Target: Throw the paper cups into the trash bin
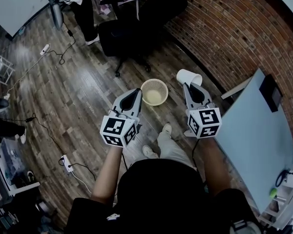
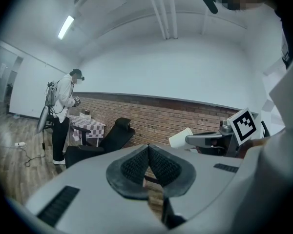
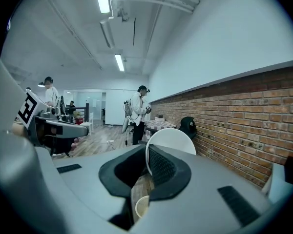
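Note:
A white paper cup (image 1: 189, 76) hangs in the air, its rim pinched by my right gripper (image 1: 187, 86), which is shut on it. In the right gripper view the cup (image 3: 173, 138) tilts to the right of the jaws. The round beige trash bin (image 1: 154, 91) stands on the wood floor between both grippers, just left of the cup, and shows far below the jaws as the bin (image 3: 142, 207). My left gripper (image 1: 135, 91) hovers at the bin's left edge, shut with nothing in it. Its pads (image 2: 136, 165) touch each other, and the cup (image 2: 181, 137) shows to the right in that view.
A black office chair (image 1: 127, 38) stands beyond the bin. A brick wall (image 1: 234, 28) runs along the right, with a grey tabletop (image 1: 256, 130) in front of it. Cables and a power strip (image 1: 66, 162) lie on the floor at left. A person (image 2: 63, 116) stands further off.

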`<state>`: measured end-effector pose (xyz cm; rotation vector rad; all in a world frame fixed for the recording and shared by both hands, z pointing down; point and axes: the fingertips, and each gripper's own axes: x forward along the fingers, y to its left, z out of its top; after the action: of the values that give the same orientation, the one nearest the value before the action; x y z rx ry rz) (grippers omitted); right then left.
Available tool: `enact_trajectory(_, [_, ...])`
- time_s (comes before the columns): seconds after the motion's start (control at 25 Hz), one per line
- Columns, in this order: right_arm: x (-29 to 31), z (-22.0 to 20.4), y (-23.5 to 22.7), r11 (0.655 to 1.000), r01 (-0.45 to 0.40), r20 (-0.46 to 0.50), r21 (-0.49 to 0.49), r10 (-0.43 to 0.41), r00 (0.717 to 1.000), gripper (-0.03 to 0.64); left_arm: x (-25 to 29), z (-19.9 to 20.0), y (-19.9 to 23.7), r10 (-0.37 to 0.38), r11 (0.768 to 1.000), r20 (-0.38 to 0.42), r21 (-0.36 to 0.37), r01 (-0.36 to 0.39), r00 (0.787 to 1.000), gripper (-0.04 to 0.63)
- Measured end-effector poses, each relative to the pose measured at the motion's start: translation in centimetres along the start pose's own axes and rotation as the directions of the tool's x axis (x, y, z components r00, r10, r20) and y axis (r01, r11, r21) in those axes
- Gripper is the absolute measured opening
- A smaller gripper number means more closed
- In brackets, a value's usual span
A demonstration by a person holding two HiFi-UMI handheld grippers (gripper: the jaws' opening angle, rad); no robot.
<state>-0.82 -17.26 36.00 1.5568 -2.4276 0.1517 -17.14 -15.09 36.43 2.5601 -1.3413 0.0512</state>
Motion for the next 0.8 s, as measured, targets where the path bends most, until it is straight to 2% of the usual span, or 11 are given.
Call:
enact_trajectory(0.24, [1.8, 0.6, 0.7, 1.0, -0.008, 0.007, -0.005, 0.008, 1.0, 0.02, 0.2, -0.1, 1.7, 0.01, 1.0, -0.001, -0.015, -0.01, 1.0, 0.009])
enact_trajectory(0.8, [8.4, 1.2, -2.9, 0.998, -0.051, 0.008, 0.021, 0.051, 0.999, 0.02, 5.8, 1.2, 4.9, 0.052, 0.999, -0.009, -0.012, -0.052, 0.999, 0.009])
